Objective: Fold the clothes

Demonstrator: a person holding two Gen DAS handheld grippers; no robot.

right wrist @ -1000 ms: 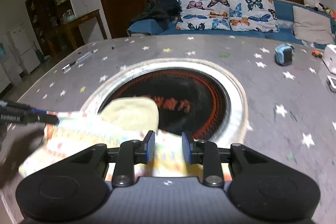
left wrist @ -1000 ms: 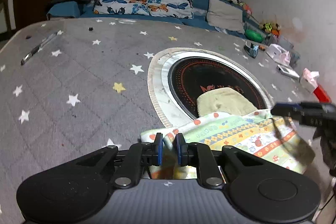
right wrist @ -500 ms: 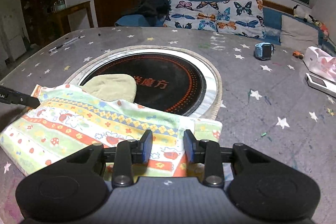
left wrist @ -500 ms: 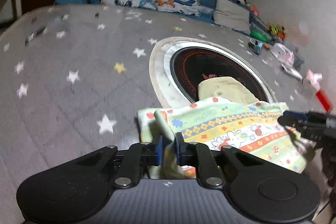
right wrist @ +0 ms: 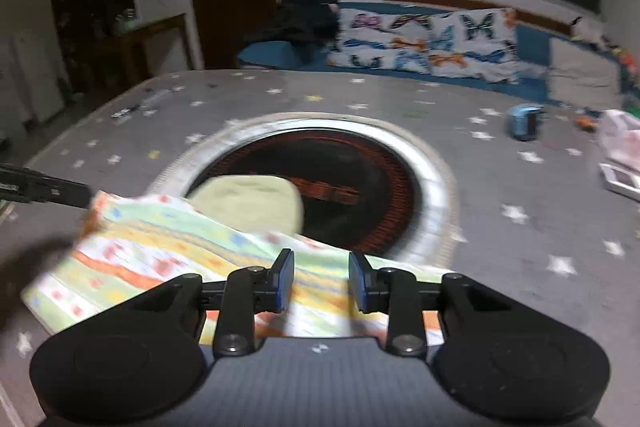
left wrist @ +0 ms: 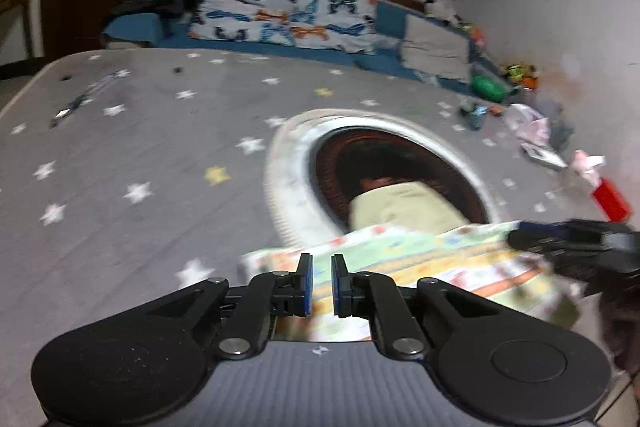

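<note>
A colourful patterned cloth [left wrist: 436, 267] lies folded on the grey star-print table, partly over a pale yellow-green garment [left wrist: 400, 205] on the round black cooktop. My left gripper [left wrist: 321, 281] is slightly open above the cloth's left edge, with a narrow gap and nothing between the pads. My right gripper [right wrist: 320, 279] is open over the cloth [right wrist: 168, 251] near its right edge and holds nothing. Each gripper's tip shows at the side of the other's view, at the cloth's end. Both views are blurred by motion.
The round cooktop [right wrist: 332, 179] with its white ring sits in the table's middle. A pen [left wrist: 80, 103] lies far left. A blue gadget [right wrist: 522, 123], tissues and small items lie along the right side. A sofa with butterfly cushions [right wrist: 432, 43] stands behind.
My left gripper has let go of the cloth's corner and opened a little. Both grippers have lifted and tilted up; the cloth lies folded on the table.
</note>
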